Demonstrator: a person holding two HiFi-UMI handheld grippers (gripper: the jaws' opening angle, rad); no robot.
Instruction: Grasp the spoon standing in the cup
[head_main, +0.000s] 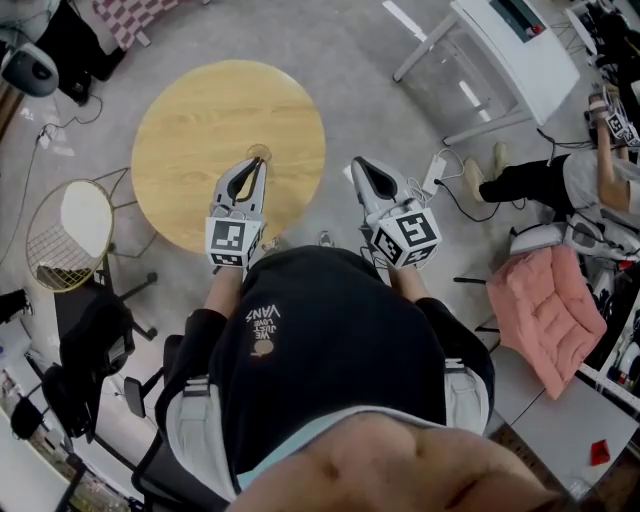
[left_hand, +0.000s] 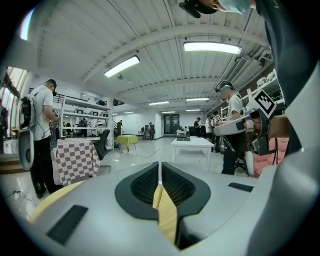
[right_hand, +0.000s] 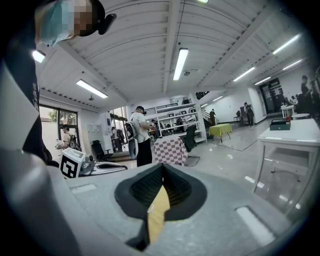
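In the head view a round wooden table stands ahead of me. On it near the front edge is a small round cup; I cannot make out the spoon in it. My left gripper is shut with nothing in it, its tip just at the cup's near side. My right gripper is also shut and empty, off the table's right edge over the floor. Both gripper views look level across the room. In them the left gripper and right gripper have jaws pressed together, and neither cup nor spoon shows.
A gold wire chair with a white seat stands left of the table, a black office chair below it. A white desk, a pink cushion and a seated person are at the right. Cables lie on the floor.
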